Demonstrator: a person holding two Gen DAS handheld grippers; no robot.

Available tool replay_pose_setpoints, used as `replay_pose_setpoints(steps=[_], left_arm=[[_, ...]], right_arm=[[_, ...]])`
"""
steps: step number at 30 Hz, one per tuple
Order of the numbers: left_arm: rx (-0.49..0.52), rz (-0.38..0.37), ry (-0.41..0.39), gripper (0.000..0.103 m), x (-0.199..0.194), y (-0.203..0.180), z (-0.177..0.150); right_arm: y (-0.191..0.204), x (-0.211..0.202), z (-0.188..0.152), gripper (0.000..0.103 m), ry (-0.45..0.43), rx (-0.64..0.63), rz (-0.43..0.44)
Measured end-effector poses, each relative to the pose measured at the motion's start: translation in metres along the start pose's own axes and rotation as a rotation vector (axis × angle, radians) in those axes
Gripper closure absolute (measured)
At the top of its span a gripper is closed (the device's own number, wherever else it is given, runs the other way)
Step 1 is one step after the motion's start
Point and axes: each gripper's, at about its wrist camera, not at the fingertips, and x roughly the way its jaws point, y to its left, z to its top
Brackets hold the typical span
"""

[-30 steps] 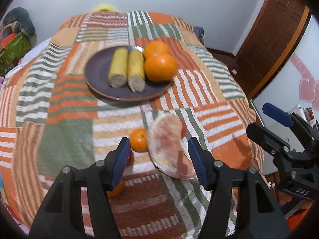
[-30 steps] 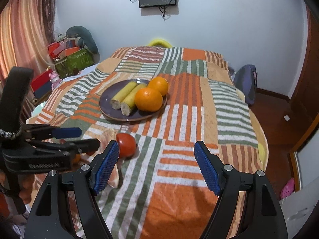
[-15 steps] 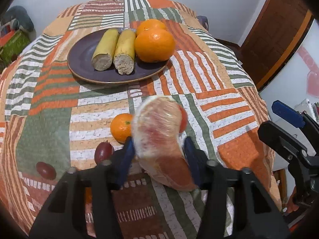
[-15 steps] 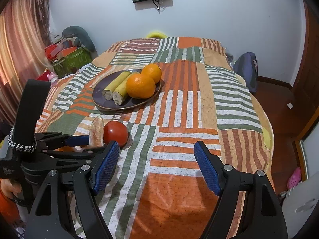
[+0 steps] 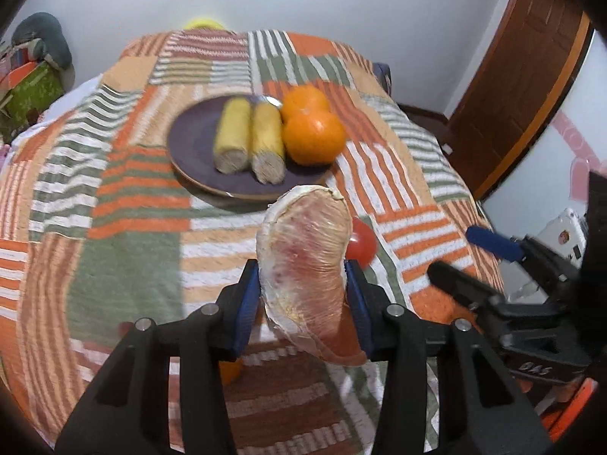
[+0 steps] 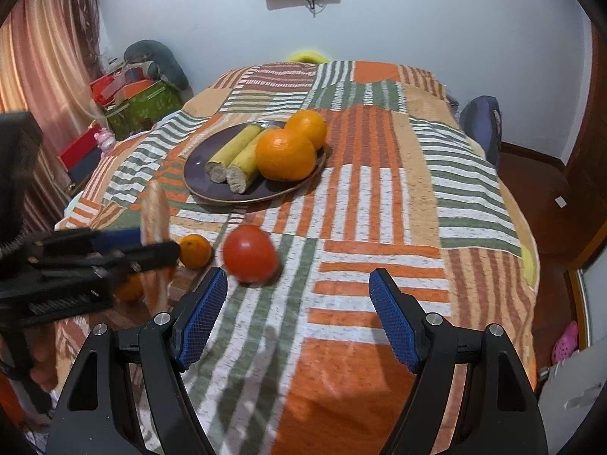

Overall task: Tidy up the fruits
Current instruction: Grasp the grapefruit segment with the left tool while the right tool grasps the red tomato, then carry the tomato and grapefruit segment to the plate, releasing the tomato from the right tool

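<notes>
My left gripper (image 5: 303, 299) is shut on a plastic-wrapped pink pomelo wedge (image 5: 305, 265) and holds it above the striped tablecloth, short of the dark plate (image 5: 197, 159). The plate holds two banana halves (image 5: 248, 140) and two oranges (image 5: 313, 136). A red tomato (image 6: 249, 252) and a small mandarin (image 6: 195, 251) lie on the cloth in the right wrist view. My right gripper (image 6: 297, 322) is open and empty, just right of the tomato. The wedge (image 6: 153, 220) and the left gripper (image 6: 114, 246) show at the left of the right wrist view.
The table has a striped patchwork cloth (image 6: 379, 197). Another small orange fruit (image 5: 229, 371) lies under my left gripper. Boxes and a cushion (image 6: 140, 94) stand at the far left. A wooden door (image 5: 519, 76) is at the right.
My left gripper closed on the pomelo wedge and lifted it off the cloth toward the plate. My right gripper moved forward, closer to the tomato.
</notes>
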Motion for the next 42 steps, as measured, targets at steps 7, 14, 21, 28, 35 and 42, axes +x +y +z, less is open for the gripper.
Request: replay_pose_setpoints(steps=[7,14,21,28,35,42], left_arm=[[-0.035,0.026,-0.053,0.059,-0.018,0.033,0.013],[-0.06,0.053,-0.069,0.059,-0.019,0.061,0.02],[-0.073,0.061,-0.058,0.059,-0.011,0.071,0.02],[-0.067,0.054,-0.063,0.059,-0.009,0.069,0.026],[-0.038,0.062,-0.099,0.059,-0.017,0.068,0.041],[-0.029,0.078,-0.132,0.059,-0.019,0.076,0.058]], right_arm=[[0.016,0.031,0.006,0.029,0.043,-0.041,0.005],[0.016,0.064,0.014,0.037,0.117,-0.019,0.034],[0.026,0.077,0.01,0.058,0.16,-0.065,0.031],[0.033,0.07,0.018,0.059,0.139,-0.107,0.007],[0.039,0.053,0.041,0.059,0.058,-0.108,0.015],[0.04,0.044,0.073,0.059,-0.032,-0.094,0.038]])
